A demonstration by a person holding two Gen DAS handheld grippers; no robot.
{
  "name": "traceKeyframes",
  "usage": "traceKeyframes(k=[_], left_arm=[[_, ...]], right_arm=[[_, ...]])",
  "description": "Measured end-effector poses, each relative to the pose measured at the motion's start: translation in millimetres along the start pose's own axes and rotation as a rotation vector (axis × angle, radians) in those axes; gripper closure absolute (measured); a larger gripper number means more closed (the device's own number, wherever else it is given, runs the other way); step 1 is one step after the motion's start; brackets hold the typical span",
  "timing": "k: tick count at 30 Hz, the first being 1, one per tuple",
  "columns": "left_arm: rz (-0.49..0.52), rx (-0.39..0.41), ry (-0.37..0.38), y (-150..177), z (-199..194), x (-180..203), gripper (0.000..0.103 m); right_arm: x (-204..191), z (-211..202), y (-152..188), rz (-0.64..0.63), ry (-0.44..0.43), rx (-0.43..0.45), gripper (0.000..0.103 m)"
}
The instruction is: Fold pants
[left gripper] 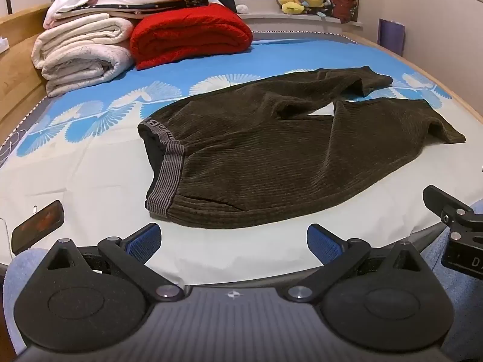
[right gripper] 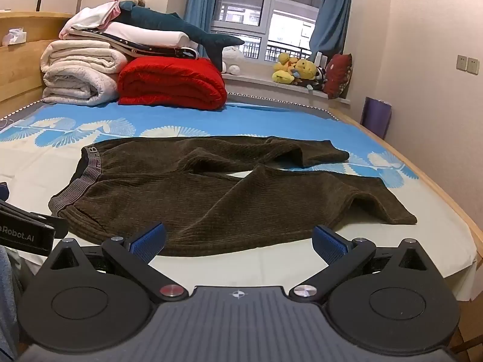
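Note:
Dark olive corduroy pants lie spread flat on the bed, grey striped waistband at the left, two legs running to the right. They also show in the right wrist view, waistband at left. My left gripper is open and empty, hovering near the bed's front edge just short of the waist end. My right gripper is open and empty, just in front of the pants' near edge, by the near leg.
The bed has a blue and white sheet. Folded white blankets, a red blanket and a shark plush are stacked at the far left. Plush toys sit on the windowsill. A wall runs along the right side.

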State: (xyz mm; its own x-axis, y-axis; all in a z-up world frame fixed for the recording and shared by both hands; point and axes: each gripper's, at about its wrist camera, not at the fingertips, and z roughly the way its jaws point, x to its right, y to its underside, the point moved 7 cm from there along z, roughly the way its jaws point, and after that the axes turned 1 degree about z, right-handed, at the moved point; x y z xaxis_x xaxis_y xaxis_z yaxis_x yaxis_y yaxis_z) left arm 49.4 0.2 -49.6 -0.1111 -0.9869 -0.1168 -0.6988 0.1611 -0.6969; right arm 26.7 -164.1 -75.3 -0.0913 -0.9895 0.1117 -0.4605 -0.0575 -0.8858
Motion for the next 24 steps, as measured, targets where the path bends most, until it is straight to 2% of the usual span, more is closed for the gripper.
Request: traceKeyframes(k=[14, 24], left_arm=[[0.011, 0.002, 0.004, 3, -9, 5, 0.0], [0.016, -0.008, 0.007, 1, 1, 3, 0.0]], right_arm=[[-4, 5, 3, -0.011, -0.005, 0.002, 0.001], [-1, 3, 0, -0.006, -0.01, -0.01, 0.001]])
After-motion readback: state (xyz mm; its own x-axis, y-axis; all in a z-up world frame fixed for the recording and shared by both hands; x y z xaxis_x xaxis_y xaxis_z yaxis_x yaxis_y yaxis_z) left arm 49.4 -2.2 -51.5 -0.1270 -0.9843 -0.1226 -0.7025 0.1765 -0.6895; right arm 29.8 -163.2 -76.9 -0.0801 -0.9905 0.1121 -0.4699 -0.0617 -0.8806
